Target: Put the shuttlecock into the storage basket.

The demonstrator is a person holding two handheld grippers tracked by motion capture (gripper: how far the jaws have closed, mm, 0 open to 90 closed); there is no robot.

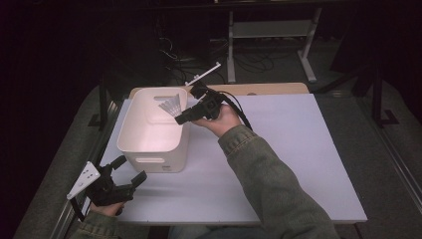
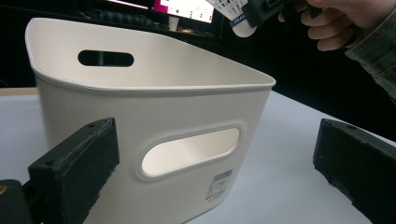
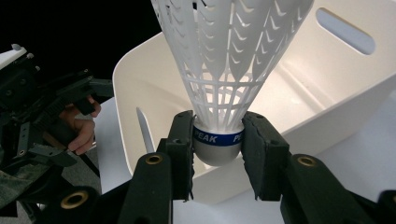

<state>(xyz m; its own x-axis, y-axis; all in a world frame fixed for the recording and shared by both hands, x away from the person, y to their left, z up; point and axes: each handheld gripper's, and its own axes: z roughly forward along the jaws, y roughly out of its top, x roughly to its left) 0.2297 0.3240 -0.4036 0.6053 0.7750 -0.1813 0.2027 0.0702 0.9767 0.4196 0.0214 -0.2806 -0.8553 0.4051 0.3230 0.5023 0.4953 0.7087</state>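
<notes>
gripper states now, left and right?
Left gripper: open, holding nothing, beside the white bin.
Right gripper: closed on the shuttlecock, held over the bin.

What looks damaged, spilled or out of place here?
Nothing stands out. The white bin stands upright on the table, and the right hand-held gripper holds an intact shuttlecock by its cork above the bin. The left hand-held gripper waits open beside it.
</notes>
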